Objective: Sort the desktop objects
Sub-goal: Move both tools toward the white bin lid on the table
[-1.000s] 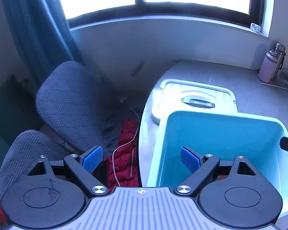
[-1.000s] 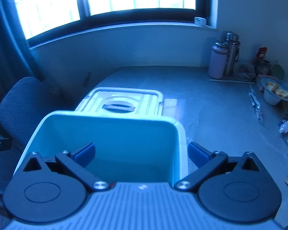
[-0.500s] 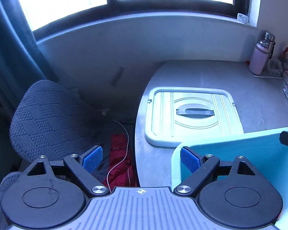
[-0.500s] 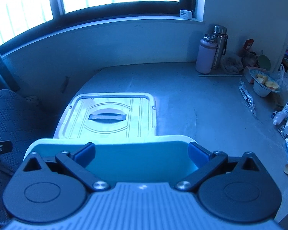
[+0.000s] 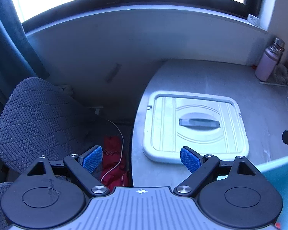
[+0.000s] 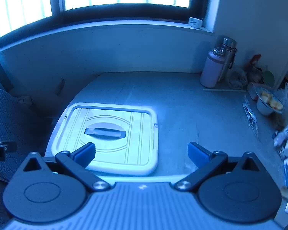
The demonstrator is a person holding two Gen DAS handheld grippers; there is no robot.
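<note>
A pale box lid (image 5: 195,126) with a dark handle lies flat at the table's near left corner; it also shows in the right wrist view (image 6: 107,136). My left gripper (image 5: 141,159) is open and empty, above the table's left edge, short of the lid. My right gripper (image 6: 141,151) is open and empty, above the lid's near right part. A light blue bin (image 5: 280,170) shows only as a rim at the lower right of the left wrist view. Small tubes and bottles (image 6: 287,140) lie at the table's right edge.
A pink bottle (image 6: 211,71) and a steel flask (image 6: 227,57) stand at the back right by the wall. A bowl of food (image 6: 268,103) and packets lie on the right. A grey chair (image 5: 34,122) and red cloth (image 5: 113,164) are left of the table.
Both grippers have pulled back and risen from the blue bin. The bin has slid down out of both views, leaving only its rim in the left wrist view. The lid is now fully exposed.
</note>
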